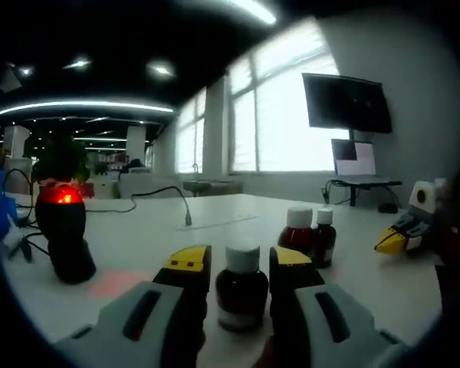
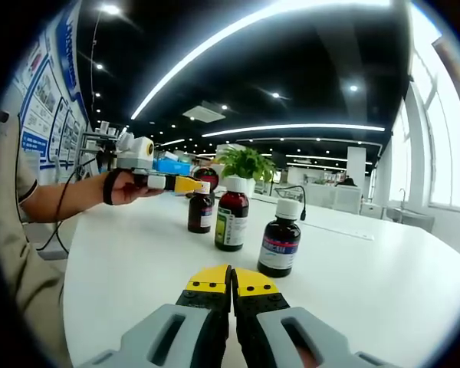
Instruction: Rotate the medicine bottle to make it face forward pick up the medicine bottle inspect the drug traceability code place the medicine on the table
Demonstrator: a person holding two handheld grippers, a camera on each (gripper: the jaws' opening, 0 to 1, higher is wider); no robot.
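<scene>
Your left gripper brackets the medicine bottle low in the frame, jaws open beside it to turn it; your right gripper rests closed, empty, over the table.

The right gripper rose from the bottom centre of the frame, its yellow-tipped jaws pressed together with nothing between them. Beyond it, on the white table, stood three dark bottles with white caps — the nearest bottle just right of centre, a taller bottle with a green label to its left, and a smaller bottle further left and farther back. At the left of the frame a person's hand held the left gripper, its yellow tip reaching in beside the smaller bottle. A leafy plant stood behind the bottles — under long ceiling lights.
</scene>
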